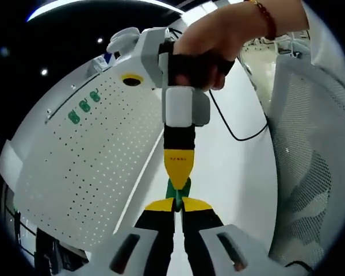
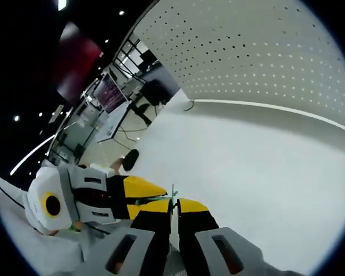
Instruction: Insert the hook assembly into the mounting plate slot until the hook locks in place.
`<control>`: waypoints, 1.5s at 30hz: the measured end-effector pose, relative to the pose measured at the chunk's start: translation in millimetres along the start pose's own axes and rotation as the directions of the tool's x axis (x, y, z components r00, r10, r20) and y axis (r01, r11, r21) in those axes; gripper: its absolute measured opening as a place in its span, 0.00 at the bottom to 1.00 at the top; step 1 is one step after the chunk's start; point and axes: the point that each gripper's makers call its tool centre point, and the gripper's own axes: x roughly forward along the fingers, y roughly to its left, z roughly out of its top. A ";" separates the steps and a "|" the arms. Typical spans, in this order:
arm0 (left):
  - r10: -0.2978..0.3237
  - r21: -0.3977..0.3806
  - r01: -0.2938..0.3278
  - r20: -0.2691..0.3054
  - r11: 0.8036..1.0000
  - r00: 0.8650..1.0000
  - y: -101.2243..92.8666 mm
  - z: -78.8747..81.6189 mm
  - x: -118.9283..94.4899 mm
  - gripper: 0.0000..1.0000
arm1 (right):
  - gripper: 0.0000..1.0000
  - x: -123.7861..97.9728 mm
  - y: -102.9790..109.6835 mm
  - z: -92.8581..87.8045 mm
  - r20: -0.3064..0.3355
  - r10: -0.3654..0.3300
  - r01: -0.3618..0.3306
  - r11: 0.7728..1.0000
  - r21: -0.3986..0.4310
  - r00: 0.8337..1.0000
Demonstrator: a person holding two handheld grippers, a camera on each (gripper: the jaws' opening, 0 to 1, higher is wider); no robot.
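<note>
Pinching one green hook [image 1: 178, 188] between them, left claw [image 1: 177, 202] and right claw [image 2: 173, 202] meet; pegboard [image 1: 98, 155] at ten o'clock, insertion pending.

This looks like a lab or a test workshop in a large indoor hall. A wide white table [image 2: 259, 167] serves as the work surface, and a white pegboard [image 1: 86, 167] with rows of small holes stands along one side of it, carrying green hooks [image 1: 84, 106] near one edge. A black cable [image 1: 233, 129] trails across the tabletop. Beyond the table stand desks with a lit monitor [image 2: 107, 92] and metal frames, under a dark ceiling dotted with small spotlights [image 2: 121, 12] and a long light strip [image 1: 92, 4].
</note>
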 end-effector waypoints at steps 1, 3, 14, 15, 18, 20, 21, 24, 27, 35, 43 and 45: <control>-0.005 0.012 0.005 -0.007 1.000 1.000 -1.4 -0.6 0.4 0.04 | 0.02 0.5 1.1 -1.3 -0.008 0.001 -0.001 1.000 -0.002 1.000; -0.009 0.033 0.009 -0.016 0.999 1.000 -3.1 -0.5 1.2 0.04 | 0.02 1.4 3.4 -2.8 -0.013 0.002 -0.002 1.000 -0.008 1.000; -0.012 0.082 0.015 -0.042 0.997 0.999 -8.1 -0.5 1.8 0.03 | 0.03 -0.1 5.3 -6.7 -0.039 -0.002 -0.004 0.988 -0.152 0.999; -0.011 0.082 0.014 -0.042 0.997 0.999 -7.8 0.2 1.7 0.03 | 0.03 -1.0 5.5 -6.8 -0.039 0.001 -0.007 0.986 -0.165 0.999; -0.010 0.070 0.012 -0.039 0.997 0.999 -6.7 1.0 1.5 0.02 | 0.05 -2.5 7.2 -5.9 -0.034 0.028 -0.035 0.980 -0.197 0.999; -0.008 0.061 0.010 -0.033 0.998 0.999 -5.8 1.9 1.0 0.02 | 0.07 -4.9 8.0 -4.5 -0.026 0.040 -0.044 0.981 -0.190 0.999; -0.007 0.055 0.009 -0.031 0.998 0.999 -5.5 2.4 0.8 0.02 | 0.07 -6.1 8.7 -1.8 -0.007 0.045 -0.046 0.980 -0.194 0.999; -0.005 0.023 0.006 -0.033 1.000 0.999 -3.7 1.4 0.8 0.02 | 0.14 -11.6 6.8 10.1 0.062 0.041 -0.028 0.981 -0.191 0.997; -0.004 -0.042 0.003 -0.021 0.999 1.000 -1.4 1.0 2.5 0.03 | 0.15 -15.9 1.6 14.0 0.086 0.022 -0.002 0.974 -0.227 0.996; 0.036 -0.260 -0.030 0.016 0.965 0.999 17.9 4.2 4.8 0.03 | 0.16 -35.7 -12.2 34.6 0.259 -0.023 0.091 0.964 -0.251 0.966; 0.082 -0.333 -0.072 0.017 0.940 0.996 41.6 6.0 9.4 0.03 | 0.18 -51.1 -18.5 35.0 0.325 -0.048 0.128 0.965 -0.231 0.945; 0.099 -0.374 -0.080 0.031 0.924 0.995 47.3 9.4 10.1 0.03 | 0.17 -52.2 -16.4 31.2 0.324 -0.040 0.122 0.964 -0.238 0.945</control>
